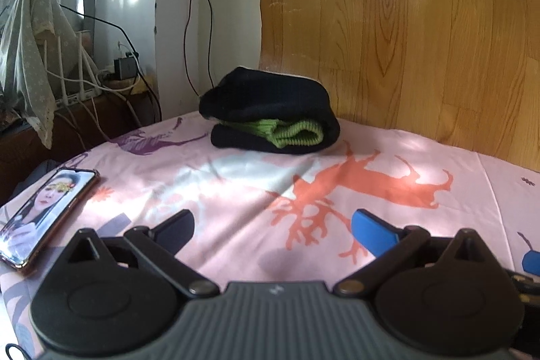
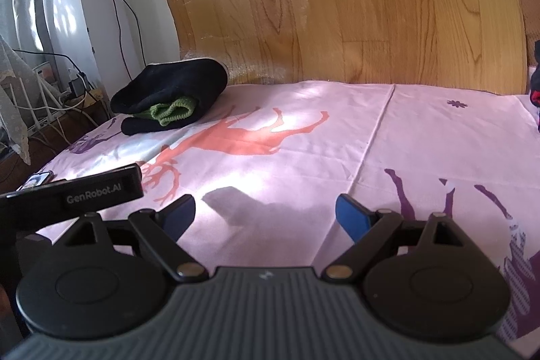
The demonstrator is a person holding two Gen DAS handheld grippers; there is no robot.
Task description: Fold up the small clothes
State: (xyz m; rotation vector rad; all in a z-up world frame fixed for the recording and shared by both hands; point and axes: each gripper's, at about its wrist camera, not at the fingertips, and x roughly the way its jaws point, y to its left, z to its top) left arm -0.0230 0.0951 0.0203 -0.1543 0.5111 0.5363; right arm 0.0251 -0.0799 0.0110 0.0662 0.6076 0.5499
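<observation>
A folded dark garment with a green ribbed cuff lies on the pink deer-print sheet near the far edge, against the wooden headboard. It also shows in the right wrist view at the far left. My left gripper is open and empty, low over the sheet, well short of the garment. My right gripper is open and empty over the sheet, to the right of the left gripper, whose body shows at the left edge.
A phone with a lit screen lies on the sheet at the left. A wooden headboard stands behind the bed. Cables and a router sit beyond the left edge. Dark clothes lie at the far right.
</observation>
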